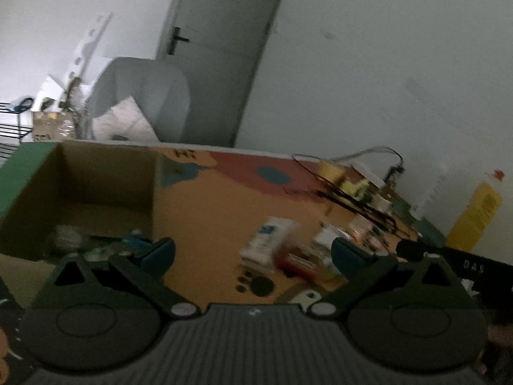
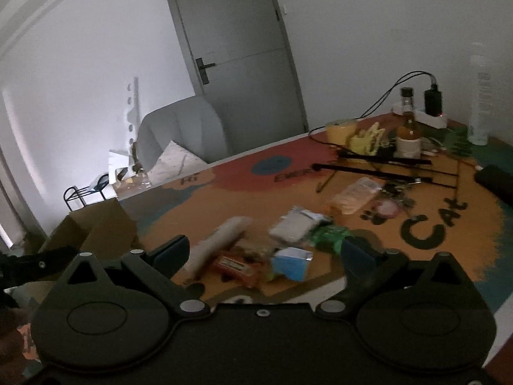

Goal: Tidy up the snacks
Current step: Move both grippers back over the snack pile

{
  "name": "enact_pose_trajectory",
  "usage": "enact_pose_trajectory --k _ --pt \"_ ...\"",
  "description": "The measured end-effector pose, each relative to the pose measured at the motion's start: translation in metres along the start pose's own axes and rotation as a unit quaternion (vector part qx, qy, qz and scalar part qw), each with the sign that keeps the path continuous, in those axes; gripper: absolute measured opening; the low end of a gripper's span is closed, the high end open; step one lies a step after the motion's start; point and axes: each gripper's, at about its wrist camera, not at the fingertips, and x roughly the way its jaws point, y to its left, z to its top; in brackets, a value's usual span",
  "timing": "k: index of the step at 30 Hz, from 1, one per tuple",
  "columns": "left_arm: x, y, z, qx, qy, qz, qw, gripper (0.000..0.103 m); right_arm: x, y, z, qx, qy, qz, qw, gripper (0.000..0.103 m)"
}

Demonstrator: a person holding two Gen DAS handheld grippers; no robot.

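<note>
Right wrist view: two tools wide, snacks loose
We count about six snack packets [image 2: 279, 243] on the counter [image 2: 224, 199], one cardboard box [image 1: 96, 186] left; left tool [image 1: 253, 250], right tool [image 2: 266, 250] hold nothing

Orange mat [image 2: 224, 199]: cardboard box [image 1: 80, 192], snack packets [image 2: 288, 224].
</note>
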Motion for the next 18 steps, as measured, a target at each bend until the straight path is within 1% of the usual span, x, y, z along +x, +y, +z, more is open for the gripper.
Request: enact_pose_trajectory --k 5,12,16,18 --pt "0.012 -0.016 -0.008 0.002 0.016 -0.004 0.9999 0.103 -0.004 -0.015 -0.009 0.004 0.006 -0.011 1.0 0.101" --pt "0.025 -0.033 -0.019 0.003 0.029 -0.007 0.9995 0.102 -0.004 -0.029 -0.017 0.014 0.016 -0.017 1.0 0.084" --pt "0.032 -0.041 -0.028 0.008 0.041 -0.007 0.9991 0.1 -0.003 -0.034 -0.023 0.016 0.022 -0.014 1.0 0.078" --pt "0.035 -0.044 -0.032 0.008 0.046 -0.007 0.9989 0.098 -0.002 -0.036 -0.026 0.017 0.025 -0.013 0.999 0.074"
